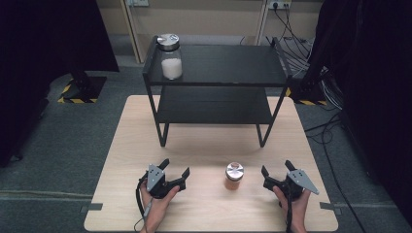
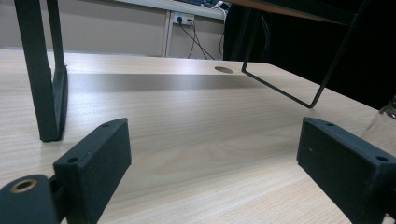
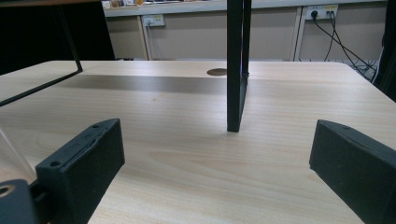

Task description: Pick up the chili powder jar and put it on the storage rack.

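Small jar (image 1: 234, 175) with orange stuff inside and a shiny lid, standing upright on the tabletop (image 1: 204, 150), near the front edge and a bit right of the middle. Sitting between the two tools, touched by neither. On its left, left tool (image 1: 175, 168) resting low on the tabletop in one hand, both black jaws spread wide apart, holding nothing. In the left gripper view, bare wood between the jaws and a bit of clear glass (image 2: 385, 123) peeking in at the right edge. On its right, right tool (image 1: 277, 168) in the other hand, a little closer to the jar, jaws also wide apart, holding nothing. Farther back, a black shelf rack (image 1: 218, 85) with two levels, its thin legs standing on the tabletop. Up on the top level, at the left corner, a bigger glass jar (image 1: 170, 57) with white stuff and a shiny lid, well apart from both tools. Grey floor (image 1: 73, 126) all around.
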Demonstrator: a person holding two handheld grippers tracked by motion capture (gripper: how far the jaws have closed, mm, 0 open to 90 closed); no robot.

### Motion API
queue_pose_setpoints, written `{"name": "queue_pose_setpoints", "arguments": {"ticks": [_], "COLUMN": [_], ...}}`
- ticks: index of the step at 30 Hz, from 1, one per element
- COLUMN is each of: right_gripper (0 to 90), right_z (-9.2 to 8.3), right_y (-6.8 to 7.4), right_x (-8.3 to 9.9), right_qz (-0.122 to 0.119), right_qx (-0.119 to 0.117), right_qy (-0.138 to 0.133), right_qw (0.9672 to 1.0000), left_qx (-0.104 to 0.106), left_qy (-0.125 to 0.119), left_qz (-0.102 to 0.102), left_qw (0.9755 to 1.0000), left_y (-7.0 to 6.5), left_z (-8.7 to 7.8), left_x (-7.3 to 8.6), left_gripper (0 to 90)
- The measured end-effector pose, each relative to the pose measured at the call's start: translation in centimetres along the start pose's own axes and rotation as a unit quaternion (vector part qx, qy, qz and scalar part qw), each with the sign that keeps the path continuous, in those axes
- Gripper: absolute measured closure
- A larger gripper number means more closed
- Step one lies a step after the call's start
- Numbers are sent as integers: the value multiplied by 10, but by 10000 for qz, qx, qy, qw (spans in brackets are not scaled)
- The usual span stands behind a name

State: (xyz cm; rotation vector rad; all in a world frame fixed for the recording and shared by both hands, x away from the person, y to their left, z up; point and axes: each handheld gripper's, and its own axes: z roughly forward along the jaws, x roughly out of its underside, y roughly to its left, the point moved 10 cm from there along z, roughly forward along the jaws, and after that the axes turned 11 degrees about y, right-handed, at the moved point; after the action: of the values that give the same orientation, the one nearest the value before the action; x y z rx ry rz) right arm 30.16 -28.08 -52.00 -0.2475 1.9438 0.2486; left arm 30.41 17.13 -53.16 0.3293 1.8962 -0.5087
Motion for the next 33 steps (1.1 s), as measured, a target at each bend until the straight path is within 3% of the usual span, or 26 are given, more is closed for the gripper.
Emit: {"name": "queue_pose_setpoints", "arguments": {"ticks": [11, 20, 27, 33], "right_gripper": [34, 31, 30, 32], "right_z": [0, 1, -2, -5], "right_y": [0, -2, 2, 8], "right_x": [0, 0, -2, -3], "right_qz": [-2, 60, 39, -22], "right_qx": [-7, -165, -535, -954], "right_qy": [-3, -49, -195, -363], "right_qw": [10000, 9998, 9984, 9948], "left_qx": [17, 27, 41, 28], "left_qy": [-12, -8, -9, -1], "left_qz": [-18, -62, -53, -12], "left_qw": [10000, 10000, 10000, 10000], "left_y": [0, 1, 1, 0], "left_z": [0, 0, 0, 0], "left_x": [0, 0, 0, 0], "left_gripper": [91, 89, 90, 89]}}
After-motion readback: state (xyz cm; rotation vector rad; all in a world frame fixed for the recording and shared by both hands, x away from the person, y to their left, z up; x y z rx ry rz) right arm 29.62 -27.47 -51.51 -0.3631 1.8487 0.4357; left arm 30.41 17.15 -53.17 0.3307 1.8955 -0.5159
